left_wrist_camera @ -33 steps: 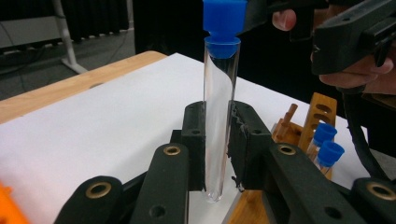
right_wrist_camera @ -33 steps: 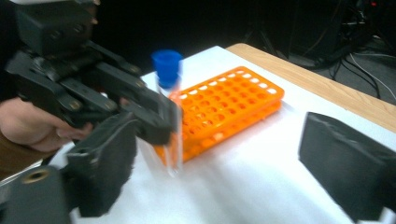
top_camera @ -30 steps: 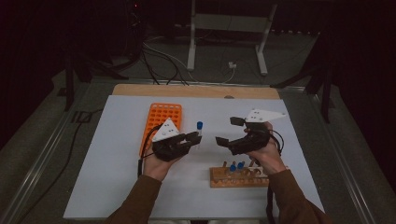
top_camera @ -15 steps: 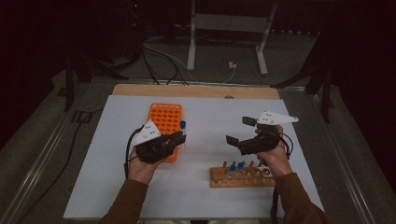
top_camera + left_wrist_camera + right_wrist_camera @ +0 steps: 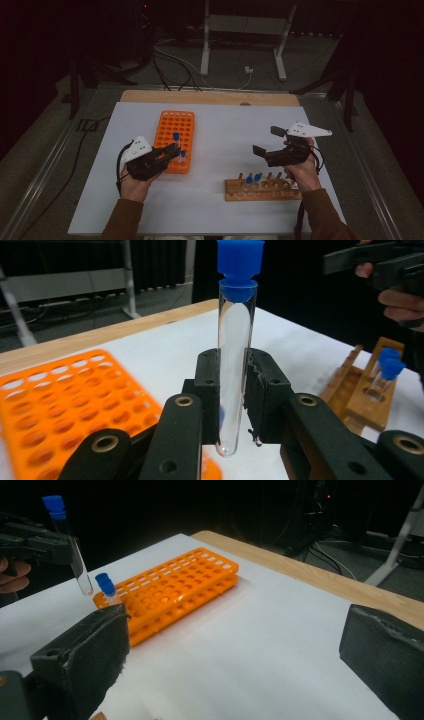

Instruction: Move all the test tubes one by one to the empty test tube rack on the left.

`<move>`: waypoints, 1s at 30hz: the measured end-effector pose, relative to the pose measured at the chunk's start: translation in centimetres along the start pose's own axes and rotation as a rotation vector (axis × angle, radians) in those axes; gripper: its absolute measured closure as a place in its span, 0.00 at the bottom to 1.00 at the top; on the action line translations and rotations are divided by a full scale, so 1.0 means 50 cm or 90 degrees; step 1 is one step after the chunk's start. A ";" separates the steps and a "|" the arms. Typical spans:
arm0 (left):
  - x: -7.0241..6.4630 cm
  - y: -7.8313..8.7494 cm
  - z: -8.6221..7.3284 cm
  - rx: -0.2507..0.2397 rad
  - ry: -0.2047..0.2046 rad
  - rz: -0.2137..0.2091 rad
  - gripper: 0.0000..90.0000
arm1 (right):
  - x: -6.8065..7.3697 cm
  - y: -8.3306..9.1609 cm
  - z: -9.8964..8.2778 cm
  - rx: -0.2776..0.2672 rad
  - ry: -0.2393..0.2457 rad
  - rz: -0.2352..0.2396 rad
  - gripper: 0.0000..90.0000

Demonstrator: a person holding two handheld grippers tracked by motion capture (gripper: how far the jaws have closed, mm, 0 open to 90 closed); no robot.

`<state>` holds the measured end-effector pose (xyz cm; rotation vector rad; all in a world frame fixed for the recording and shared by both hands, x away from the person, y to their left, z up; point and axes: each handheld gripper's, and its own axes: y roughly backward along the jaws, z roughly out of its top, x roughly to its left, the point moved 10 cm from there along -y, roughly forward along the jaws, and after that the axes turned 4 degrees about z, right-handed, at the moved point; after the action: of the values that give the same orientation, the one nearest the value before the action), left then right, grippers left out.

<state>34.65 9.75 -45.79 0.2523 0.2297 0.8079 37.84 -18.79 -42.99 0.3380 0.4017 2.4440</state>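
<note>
**Tube held over the orange rack**

The left gripper (image 5: 232,390) pinches a clear test tube (image 5: 234,365) with a blue cap, upright, above the near end of the orange rack (image 5: 175,140). One capped tube (image 5: 106,589) stands in that rack. The right gripper (image 5: 265,142) hangs with jaws spread wide, empty, above the wooden rack (image 5: 262,190).
</note>
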 end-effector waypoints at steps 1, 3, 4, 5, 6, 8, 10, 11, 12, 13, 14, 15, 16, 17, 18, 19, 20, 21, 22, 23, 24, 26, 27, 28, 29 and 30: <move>0.006 0.002 -0.004 0.000 0.000 0.005 0.86 | -0.002 0.003 -0.002 -0.001 -0.001 -0.001 0.00; 0.014 0.006 -0.011 -0.001 0.002 0.013 0.86 | -0.005 0.008 -0.004 -0.004 -0.003 -0.002 0.00; 0.018 0.009 -0.014 -0.003 0.003 0.016 0.86 | -0.007 0.010 -0.005 -0.005 -0.004 -0.005 0.00; 0.021 0.011 -0.017 -0.003 0.003 0.020 0.86 | -0.009 0.013 -0.005 -0.008 -0.005 -0.006 0.00; 0.025 0.012 -0.020 -0.003 0.004 0.024 0.86 | -0.011 0.017 -0.004 -0.010 -0.008 -0.007 0.00; 0.033 0.013 -0.028 -0.001 0.004 0.035 0.86 | -0.012 0.022 -0.004 -0.015 -0.008 -0.008 0.00; 0.041 0.013 -0.036 0.001 0.005 0.045 0.86 | -0.014 0.026 -0.005 -0.014 -0.006 -0.010 0.00; 0.045 0.011 -0.041 0.005 0.004 0.049 0.86 | -0.014 0.027 -0.006 -0.013 -0.005 -0.011 0.00; 0.047 0.010 -0.046 0.006 0.007 0.051 0.86 | -0.014 0.028 -0.007 -0.012 -0.004 -0.011 0.00; 0.050 0.007 -0.050 0.008 0.005 0.053 0.86 | -0.014 0.029 -0.008 -0.012 -0.003 -0.010 0.00; 0.053 0.004 -0.055 0.012 0.003 0.058 0.86 | -0.014 0.030 -0.008 -0.013 -0.002 -0.010 0.00; 0.056 0.001 -0.060 0.018 0.000 0.061 0.86 | -0.014 0.030 -0.009 -0.014 -0.002 -0.010 0.00; 0.058 -0.003 -0.064 0.022 -0.001 0.066 0.86 | -0.015 0.031 -0.010 -0.014 -0.002 -0.011 0.00; 0.061 -0.006 -0.068 0.026 -0.002 0.068 0.86 | -0.016 0.032 -0.011 -0.014 -0.001 -0.012 0.00; 0.063 -0.009 -0.071 0.029 -0.002 0.069 0.86 | -0.016 0.032 -0.011 -0.015 -0.004 -0.012 0.00; 0.064 -0.013 -0.074 0.030 0.000 0.069 0.86 | -0.017 0.033 -0.012 -0.016 -0.006 -0.012 0.00; 0.065 -0.016 -0.078 0.034 0.001 0.070 0.86 | -0.017 0.034 -0.012 -0.017 -0.006 -0.013 0.00; 0.065 -0.018 -0.080 0.034 0.000 0.071 0.86 | -0.018 0.034 -0.013 -0.017 -0.006 -0.013 0.00; 0.066 -0.021 -0.084 0.037 -0.001 0.072 0.86 | -0.018 0.035 -0.014 -0.018 -0.006 -0.012 0.00; 0.067 -0.024 -0.088 0.039 -0.002 0.073 0.86 | -0.018 0.036 -0.015 -0.018 -0.006 -0.011 0.00; 0.068 -0.026 -0.093 0.044 -0.004 0.076 0.86 | -0.018 0.036 -0.016 -0.018 -0.006 -0.011 0.00; 0.070 -0.029 -0.100 0.049 -0.004 0.080 0.86 | -0.018 0.036 -0.019 -0.017 -0.007 -0.012 0.00; 0.071 -0.030 -0.104 0.053 -0.006 0.083 0.86 | -0.019 0.036 -0.021 -0.017 -0.008 -0.011 0.00; 0.073 -0.030 -0.107 0.059 -0.008 0.084 0.86 | -0.019 0.037 -0.022 -0.018 -0.009 -0.011 0.00; 0.074 -0.031 -0.112 0.065 -0.012 0.086 0.86 | -0.019 0.037 -0.023 -0.018 -0.010 -0.011 0.00; 0.075 -0.032 -0.117 0.074 -0.016 0.088 0.86 | -0.019 0.037 -0.023 -0.018 -0.010 -0.011 0.00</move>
<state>36.50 12.24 -52.19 0.3902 0.2371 0.9287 37.18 -21.03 -43.52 0.3395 0.3618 2.4268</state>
